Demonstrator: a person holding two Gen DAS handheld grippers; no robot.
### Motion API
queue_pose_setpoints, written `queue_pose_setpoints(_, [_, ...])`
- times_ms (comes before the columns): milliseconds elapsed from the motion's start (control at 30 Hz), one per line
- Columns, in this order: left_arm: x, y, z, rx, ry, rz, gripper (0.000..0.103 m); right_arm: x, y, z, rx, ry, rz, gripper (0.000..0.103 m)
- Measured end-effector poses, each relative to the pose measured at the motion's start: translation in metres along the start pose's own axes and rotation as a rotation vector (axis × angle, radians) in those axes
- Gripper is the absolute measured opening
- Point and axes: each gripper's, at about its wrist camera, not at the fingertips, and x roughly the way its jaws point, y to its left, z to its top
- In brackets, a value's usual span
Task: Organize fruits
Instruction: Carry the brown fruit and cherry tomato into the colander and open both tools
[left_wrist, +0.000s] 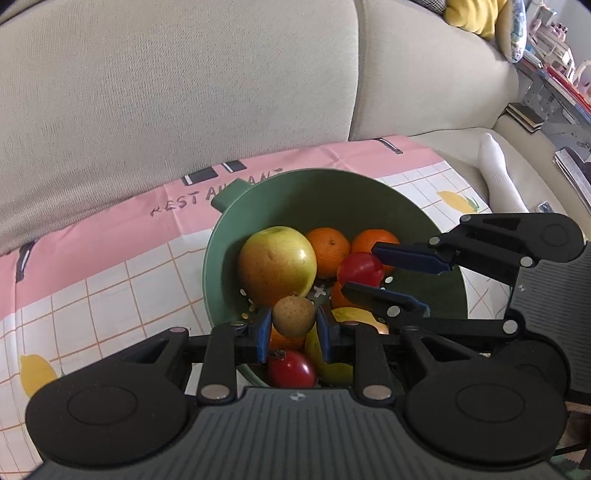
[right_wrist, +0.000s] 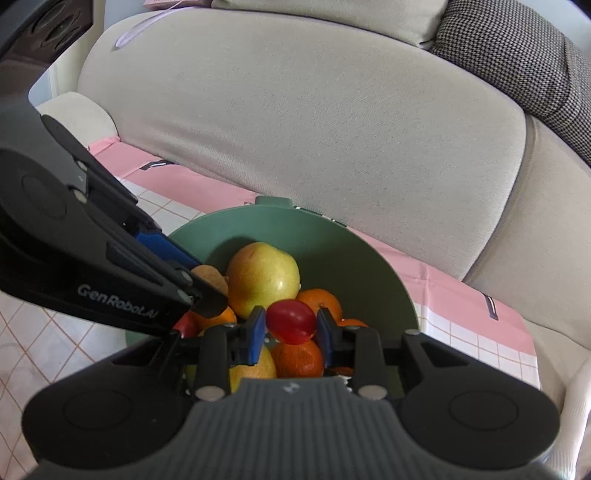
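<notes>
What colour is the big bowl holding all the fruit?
Muted green: the bowl shows best in the left wrist view.

1 green bowl (left_wrist: 424, 221), 2 tongs, 2 red fruits, 1 brown fruit (left_wrist: 294, 316), approx. 4 oranges, 2–3 yellow-green fruits

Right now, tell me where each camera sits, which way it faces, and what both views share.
Left wrist: rides the left gripper, looking down into the green bowl; its jaws grip a small brown fruit, and the right gripper shows too.
Right wrist: rides the right gripper, facing the sofa; its jaws grip a red fruit.
Shared: bowl, large yellow-green apple, both held fruits.
</notes>
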Motion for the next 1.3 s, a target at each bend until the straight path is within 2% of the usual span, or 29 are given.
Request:
queue_pose_setpoints(200, [0.011, 0.007, 0.0, -0.035, 0.036, -0.006, 0.029, 0.01, -0.002, -0.001, 0.028, 0.025, 0.014, 0.027])
queue_pose_setpoints(733, [0.016, 0.004, 0.0, -0.043, 0.031, -0.014, 0.029, 0.024, -0.008, -0.003, 0.062, 0.042, 0.025, 0.027])
queue_pose_setpoints(1167, [0.01, 0.007, -0.002, -0.07, 0.021, -0.022, 0.049, 0.023, -0.017, -0.003, 0.114, 0.036, 0.028, 0.029])
queue_pose_setpoints(1267, [0.005, 0.008, -0.003, -0.077, 0.014, -0.023, 0.051, 0.02, -0.017, -0.003, 0.119, 0.029, 0.011, 0.037])
queue_pose_setpoints(1300, [0.003, 0.008, -0.003, -0.078, 0.009, -0.019, 0.054, 0.018, -0.017, -0.003, 0.124, 0.026, 0.005, 0.041])
